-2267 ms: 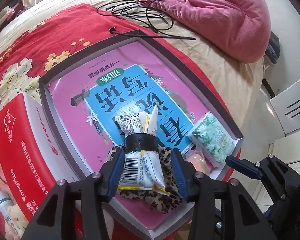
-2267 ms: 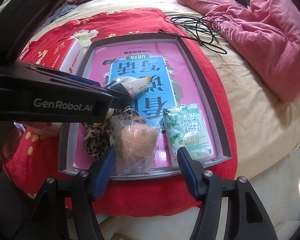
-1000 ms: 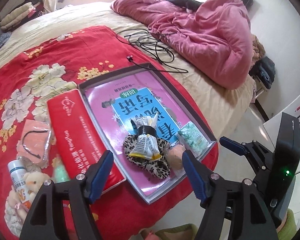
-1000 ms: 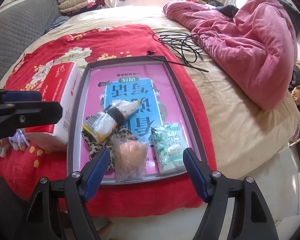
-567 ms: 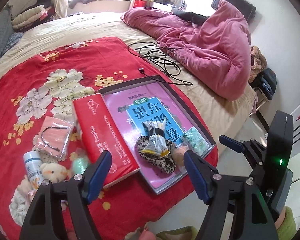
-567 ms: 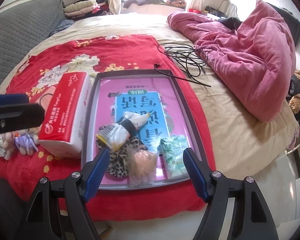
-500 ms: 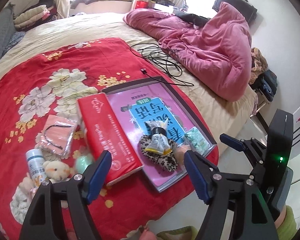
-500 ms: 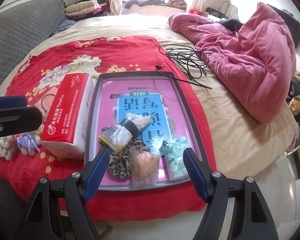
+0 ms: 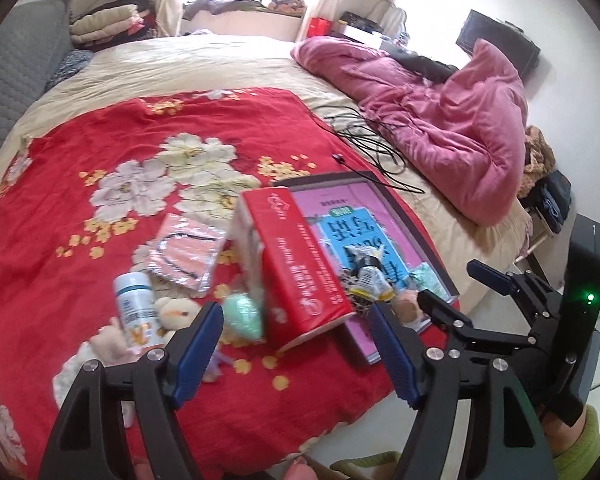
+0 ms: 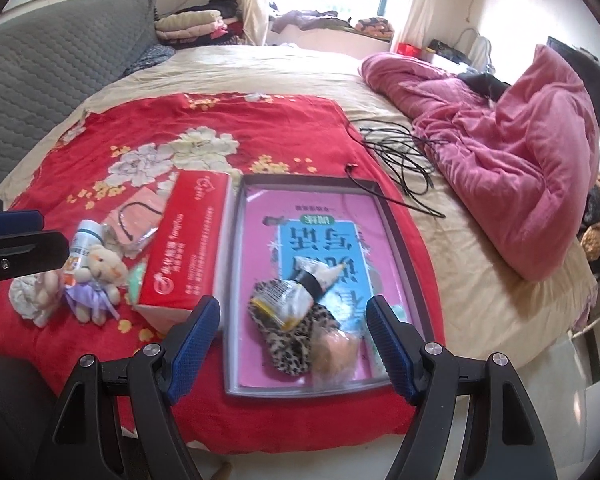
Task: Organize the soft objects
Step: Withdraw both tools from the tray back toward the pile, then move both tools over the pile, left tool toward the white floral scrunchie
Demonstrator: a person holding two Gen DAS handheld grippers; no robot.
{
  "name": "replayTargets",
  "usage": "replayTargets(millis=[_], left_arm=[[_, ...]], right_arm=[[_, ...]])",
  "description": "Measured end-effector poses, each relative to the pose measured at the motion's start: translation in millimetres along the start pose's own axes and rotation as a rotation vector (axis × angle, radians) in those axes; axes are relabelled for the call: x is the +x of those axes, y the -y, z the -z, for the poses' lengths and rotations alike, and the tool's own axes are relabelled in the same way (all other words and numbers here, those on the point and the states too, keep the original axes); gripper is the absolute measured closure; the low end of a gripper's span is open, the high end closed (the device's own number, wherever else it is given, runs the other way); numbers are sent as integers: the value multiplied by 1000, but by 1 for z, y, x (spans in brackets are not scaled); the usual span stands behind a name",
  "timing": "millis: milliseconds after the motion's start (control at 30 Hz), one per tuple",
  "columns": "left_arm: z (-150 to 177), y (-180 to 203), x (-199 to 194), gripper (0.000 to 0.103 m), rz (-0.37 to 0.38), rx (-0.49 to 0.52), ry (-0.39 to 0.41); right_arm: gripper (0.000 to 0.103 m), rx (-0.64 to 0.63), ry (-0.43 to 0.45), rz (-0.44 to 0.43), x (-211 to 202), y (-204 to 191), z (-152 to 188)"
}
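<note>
A grey-rimmed tray [image 10: 233, 280] with a pink and blue bottom lies on the red floral blanket [image 10: 140, 140]. Its near end holds a black-banded snack packet [image 10: 288, 300] on a leopard-print cloth [image 10: 292, 348], a bagged peach soft thing [image 10: 334, 354] and a green tissue pack [image 9: 426, 276]. A red tissue box [image 10: 184, 252] lies against the tray's left side. Left of it sit a teddy bear [image 10: 98, 276], a white bottle [image 10: 82, 240], a pink packet [image 10: 136, 216] and a green ball [image 9: 242, 314]. My left gripper [image 9: 296, 340] hovers open and empty above the box's near end. My right gripper [image 10: 292, 320] hangs open above the tray's near end, touching nothing.
A crumpled pink quilt [image 10: 500, 152] fills the bed's right side, with a coiled black cable [image 10: 400, 152] between it and the tray. A grey quilted headboard [image 10: 40, 72] stands at the far left. The bed's edge and the floor lie just below the tray.
Both grippers have drawn back and up from the tray, still open. The left one, earlier around the snack packet, has swung left, bringing the toys and bottle into view.
</note>
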State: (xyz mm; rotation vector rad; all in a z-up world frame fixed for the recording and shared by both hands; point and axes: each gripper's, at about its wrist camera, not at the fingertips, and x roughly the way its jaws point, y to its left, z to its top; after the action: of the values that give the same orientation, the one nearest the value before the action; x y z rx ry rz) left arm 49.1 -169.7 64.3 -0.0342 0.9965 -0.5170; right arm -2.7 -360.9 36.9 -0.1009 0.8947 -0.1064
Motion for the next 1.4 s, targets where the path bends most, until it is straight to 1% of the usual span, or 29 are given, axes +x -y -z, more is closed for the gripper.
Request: replayTargets(millis=[167,467,733,1000,1067,1400], left_arm=[[5,-26,-16,29,-19,-47,6],[15,-80,-52,29,-82,-145,55],[37,-125,-71,29,-145,-208,63],[60,-154,-74,29,-180,-259,40],[64,-157,-73,29,-185,-267,40],[90,-173,-58,29,-189,-298,-21]], right_arm=[[26,-31,21,-9,-8,-20,-7],[26,-95,49,-37,-21,-57,-16],[26,-152,58,-73,-23,-94,-23],[26,-217,57,-117,-24,-133,-24],[26,-231,56,-121,-24,-139,-23],[26,-281,22,-160,-14,-165,-14]])
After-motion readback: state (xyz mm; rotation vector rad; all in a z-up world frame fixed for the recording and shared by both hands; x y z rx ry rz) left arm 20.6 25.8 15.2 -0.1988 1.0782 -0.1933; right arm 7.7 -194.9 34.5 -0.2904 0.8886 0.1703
